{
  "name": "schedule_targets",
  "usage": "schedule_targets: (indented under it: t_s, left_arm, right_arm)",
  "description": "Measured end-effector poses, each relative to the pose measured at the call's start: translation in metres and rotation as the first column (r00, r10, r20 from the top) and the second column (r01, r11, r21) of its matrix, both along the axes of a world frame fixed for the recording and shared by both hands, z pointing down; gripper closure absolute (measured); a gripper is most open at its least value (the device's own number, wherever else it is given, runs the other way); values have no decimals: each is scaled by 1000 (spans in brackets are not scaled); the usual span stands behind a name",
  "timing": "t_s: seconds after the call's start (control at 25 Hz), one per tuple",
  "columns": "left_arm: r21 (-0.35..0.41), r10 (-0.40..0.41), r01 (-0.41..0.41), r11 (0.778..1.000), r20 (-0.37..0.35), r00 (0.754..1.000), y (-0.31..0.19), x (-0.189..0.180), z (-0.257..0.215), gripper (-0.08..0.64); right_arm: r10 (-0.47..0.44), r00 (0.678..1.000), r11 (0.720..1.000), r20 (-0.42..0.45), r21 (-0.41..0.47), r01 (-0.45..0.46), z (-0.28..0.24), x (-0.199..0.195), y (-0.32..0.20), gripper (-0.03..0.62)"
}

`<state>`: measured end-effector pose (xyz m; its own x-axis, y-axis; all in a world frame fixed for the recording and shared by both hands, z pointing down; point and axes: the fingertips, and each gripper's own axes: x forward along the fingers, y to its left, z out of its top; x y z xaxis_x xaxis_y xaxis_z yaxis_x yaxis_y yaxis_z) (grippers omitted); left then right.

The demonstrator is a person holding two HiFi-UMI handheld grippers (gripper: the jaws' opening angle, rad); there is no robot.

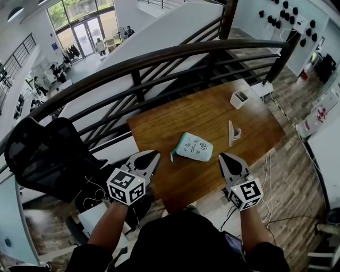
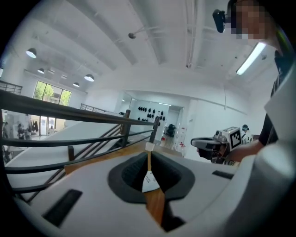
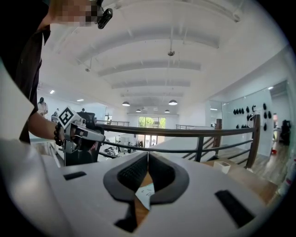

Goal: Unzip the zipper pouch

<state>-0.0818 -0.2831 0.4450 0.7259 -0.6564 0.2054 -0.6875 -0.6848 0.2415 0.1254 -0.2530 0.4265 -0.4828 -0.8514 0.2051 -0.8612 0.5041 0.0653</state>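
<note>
Hand-held gripper jaws are pressed together on both sides, with nothing between them. I see the left hand-held gripper [image 1: 151, 155] and the right hand-held gripper [image 1: 226, 157] hovering over the near edge of the brown wooden table [image 1: 212, 109]. Between and beyond them, touched by neither, the pale mint-green fabric zipper pouch [image 1: 194, 147] lies flat mid-table. A small white square container [image 1: 239, 99] stands farther back.

Wooden table [image 1: 212, 114] beside black railing [image 1: 159, 56], white walls [image 1: 249, 10]
</note>
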Motion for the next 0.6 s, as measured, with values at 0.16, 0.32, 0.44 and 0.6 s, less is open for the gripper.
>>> schedule_targets:
  t_s: [0.16, 0.32, 0.44, 0.6]
  left_arm:
    - [78, -15, 15, 997, -6, 1000, 12, -7, -17, 528]
    - [170, -43, 40, 985, 11, 999, 23, -9, -31, 529]
    - [214, -78, 77, 974, -4, 997, 29, -9, -40, 529]
    - [236, -126, 132, 963, -41, 991, 36, -7, -45, 529]
  right_arm:
    - [47, 998, 999, 39, 11, -48, -7, 1, 14, 595]
    - [71, 995, 997, 72, 24, -73, -11, 5, 25, 597]
    - [70, 993, 997, 93, 33, -73, -14, 9, 30, 598]
    - [59, 990, 997, 128, 38, -64, -16, 15, 34, 600]
